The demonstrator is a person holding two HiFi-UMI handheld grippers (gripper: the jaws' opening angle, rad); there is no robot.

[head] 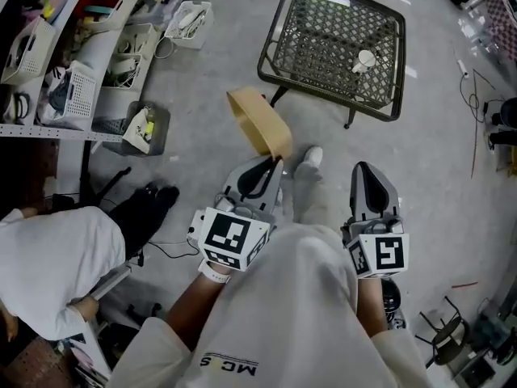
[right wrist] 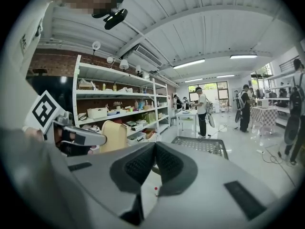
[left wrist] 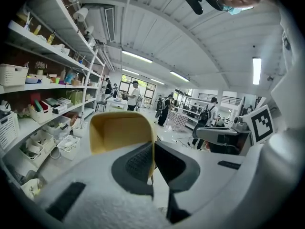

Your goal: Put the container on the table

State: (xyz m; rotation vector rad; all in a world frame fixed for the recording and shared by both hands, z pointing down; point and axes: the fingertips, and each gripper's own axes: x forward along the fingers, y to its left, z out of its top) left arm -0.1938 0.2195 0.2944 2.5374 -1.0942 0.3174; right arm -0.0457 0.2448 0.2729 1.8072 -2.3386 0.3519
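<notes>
A tan-yellow plastic container [head: 260,122] hangs in the air above the grey floor, tilted, with my left gripper [head: 271,163] shut on its near wall. In the left gripper view that wall [left wrist: 121,130] is pinched between the dark pads [left wrist: 138,163]. The low black wire-mesh table [head: 283,23] stands ahead and slightly to the right, a small white object [head: 365,58] lying on its top. My right gripper [head: 366,170] is held to the right of the container, shut with nothing in it. The right gripper view shows the container [right wrist: 113,135] at left and the table [right wrist: 200,144] ahead.
White shelves [head: 48,128] with baskets and clutter run along the left, with bins [head: 190,23] on the floor beside them. A person in white [head: 48,265] crouches at lower left. Cables [head: 477,128] lie at the right. My shoe [head: 311,158] is below the container.
</notes>
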